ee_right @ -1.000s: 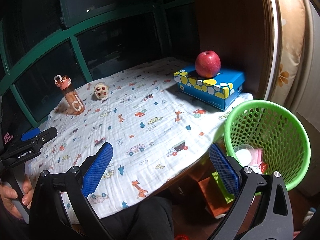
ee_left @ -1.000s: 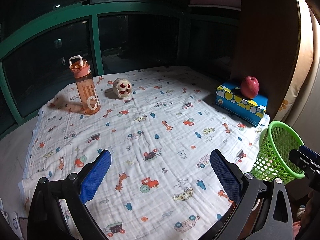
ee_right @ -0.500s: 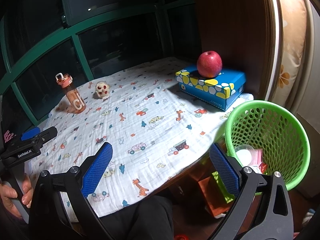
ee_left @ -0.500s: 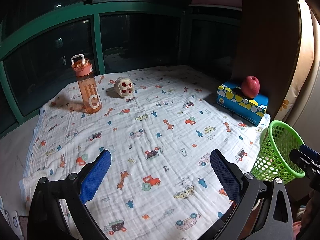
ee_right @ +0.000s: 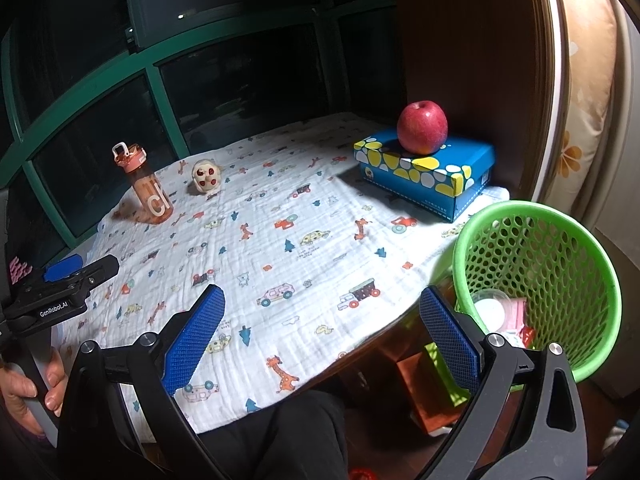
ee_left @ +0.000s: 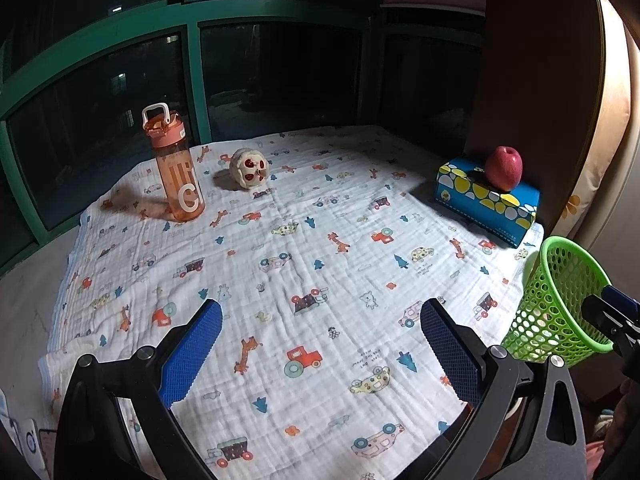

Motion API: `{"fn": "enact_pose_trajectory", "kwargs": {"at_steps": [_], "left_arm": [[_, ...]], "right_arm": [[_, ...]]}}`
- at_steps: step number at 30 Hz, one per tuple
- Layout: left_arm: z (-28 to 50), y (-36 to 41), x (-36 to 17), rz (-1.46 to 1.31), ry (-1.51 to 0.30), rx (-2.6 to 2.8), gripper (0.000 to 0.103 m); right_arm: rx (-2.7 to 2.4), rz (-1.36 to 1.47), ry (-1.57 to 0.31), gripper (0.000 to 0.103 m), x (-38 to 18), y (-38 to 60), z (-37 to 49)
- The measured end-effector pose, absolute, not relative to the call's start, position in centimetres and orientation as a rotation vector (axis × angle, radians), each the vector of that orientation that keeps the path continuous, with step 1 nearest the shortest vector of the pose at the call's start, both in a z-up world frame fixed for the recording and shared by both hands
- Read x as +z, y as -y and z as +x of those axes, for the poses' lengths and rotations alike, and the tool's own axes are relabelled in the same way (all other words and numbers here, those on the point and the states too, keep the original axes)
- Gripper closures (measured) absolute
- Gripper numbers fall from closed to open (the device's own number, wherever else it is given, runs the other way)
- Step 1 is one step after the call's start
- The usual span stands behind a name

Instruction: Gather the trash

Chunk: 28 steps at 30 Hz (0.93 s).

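Note:
A green mesh basket (ee_right: pixel 560 240) stands off the table's right edge and holds a white lidded cup (ee_right: pixel 490 308) and pink wrappers (ee_right: pixel 518 312). It also shows in the left wrist view (ee_left: pixel 560 308). My left gripper (ee_left: pixel 320 320) is open and empty above the near part of the patterned cloth (ee_left: pixel 320 240). My right gripper (ee_right: pixel 322 312) is open and empty over the table's near right edge, beside the basket. A small skull-like white and red object (ee_left: pixel 250 168) lies at the far side of the cloth.
An orange water bottle (ee_left: pixel 176 168) stands far left. A red apple (ee_right: pixel 422 127) sits on a blue and yellow box (ee_right: pixel 424 172) at the far right. A dark window with green frames (ee_left: pixel 192 92) lies behind. A wooden panel (ee_right: pixel 480 60) stands right.
Both grippers have drawn back and up slightly, so the table objects sit a little farther off. Both stay open and empty.

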<state>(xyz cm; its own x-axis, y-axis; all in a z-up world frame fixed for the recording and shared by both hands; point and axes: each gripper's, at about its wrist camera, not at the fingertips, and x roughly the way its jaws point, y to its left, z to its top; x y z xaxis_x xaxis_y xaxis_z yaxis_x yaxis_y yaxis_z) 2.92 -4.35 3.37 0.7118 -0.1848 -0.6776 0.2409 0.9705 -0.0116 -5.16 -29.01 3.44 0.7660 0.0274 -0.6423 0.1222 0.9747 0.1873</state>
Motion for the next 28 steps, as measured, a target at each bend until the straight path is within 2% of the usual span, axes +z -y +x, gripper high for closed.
{"fn": "enact_pose_trajectory", "kwargs": {"at_steps": [28], "left_arm": [[3.07,4.17,3.01,0.063,-0.751,-0.222,0.007]], "right_arm": [[-0.041,0.231,-0.710,0.006,2.82,28.90,-5.01]]}}
